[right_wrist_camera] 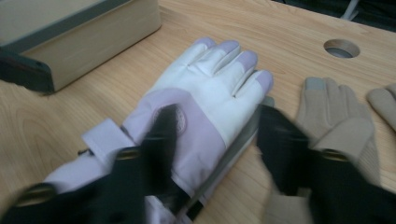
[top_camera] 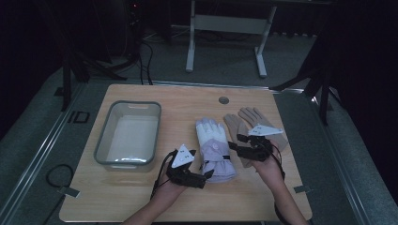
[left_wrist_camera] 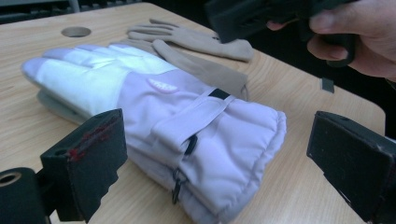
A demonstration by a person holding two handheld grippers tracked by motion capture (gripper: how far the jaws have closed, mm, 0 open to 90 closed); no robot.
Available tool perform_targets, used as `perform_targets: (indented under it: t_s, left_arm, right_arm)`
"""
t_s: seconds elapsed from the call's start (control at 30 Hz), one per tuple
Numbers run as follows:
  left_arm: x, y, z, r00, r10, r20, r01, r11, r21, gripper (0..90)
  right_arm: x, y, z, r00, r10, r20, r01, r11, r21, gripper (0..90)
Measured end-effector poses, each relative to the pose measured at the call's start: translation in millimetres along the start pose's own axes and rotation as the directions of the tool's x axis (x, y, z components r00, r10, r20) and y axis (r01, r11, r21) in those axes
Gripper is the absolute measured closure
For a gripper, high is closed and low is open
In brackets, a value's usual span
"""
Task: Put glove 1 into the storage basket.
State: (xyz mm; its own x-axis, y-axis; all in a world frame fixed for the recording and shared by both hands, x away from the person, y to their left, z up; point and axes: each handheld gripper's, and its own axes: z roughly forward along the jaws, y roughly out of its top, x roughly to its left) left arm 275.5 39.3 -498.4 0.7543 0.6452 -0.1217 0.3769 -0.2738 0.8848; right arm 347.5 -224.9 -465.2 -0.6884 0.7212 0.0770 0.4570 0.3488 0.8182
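Note:
A pair of white and lilac ski gloves (top_camera: 213, 140) lies stacked at the table's middle, fingers pointing away from me. My left gripper (top_camera: 205, 172) is level with their cuff; in the left gripper view its jaws (left_wrist_camera: 217, 135) stand wide apart on either side of the cuff (left_wrist_camera: 224, 140) without touching it. My right gripper (top_camera: 234, 143) reaches in from the right. Its blurred jaws (right_wrist_camera: 217, 121) are apart and straddle the right edge of the ski gloves (right_wrist_camera: 210, 74), one over the round logo. Two beige knit gloves (top_camera: 256, 117) lie just to the right.
A grey plastic bin (top_camera: 105, 136) stands at the left of the wooden table. A round cable hole (top_camera: 224, 100) is near the far edge. The hand holding the right gripper (left_wrist_camera: 364, 42) hangs over the beige gloves (left_wrist_camera: 196, 42).

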Motion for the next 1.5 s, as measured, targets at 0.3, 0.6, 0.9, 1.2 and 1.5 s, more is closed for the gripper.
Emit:
perform_targets:
  t_s: [0.3, 0.6, 0.9, 1.2, 1.5]
  left_arm:
    - [-5.2, -3.6, 22.8, 0.9993, 0.031, -0.019, -0.029, 0.9945, 0.1, 40.0]
    - [-12.3, -0.8, 14.9, 0.999, 0.026, -0.035, -0.022, 0.9936, 0.111, 63.9]
    - [-14.9, -5.8, 31.0, 0.9982, -0.018, -0.057, 0.029, 0.9798, 0.198, 65.5]
    - [-12.4, -15.5, 36.1, 0.9961, -0.05, -0.074, 0.064, 0.9768, 0.204, 55.0]
    - [-8.7, -16.2, 36.5, 0.9975, -0.042, -0.058, 0.053, 0.9751, 0.215, 54.9]
  right_arm:
    - [3.2, 4.3, 26.8, 0.9986, 0.048, -0.023, -0.047, 0.998, 0.041, 61.5]
    - [-3.6, -5.9, 32.2, 0.9965, 0.081, -0.018, -0.08, 0.995, 0.067, 58.2]
    - [-10.6, -15.6, 46.5, 0.9919, 0.126, -0.018, -0.122, 0.983, 0.139, 51.7]
    - [-26.4, -32.6, 69.7, 0.9632, 0.266, -0.037, -0.247, 0.931, 0.267, 40.1]
    - [-34.2, -38.6, 76.2, 0.9315, 0.338, -0.135, -0.284, 0.908, 0.308, 64.9]
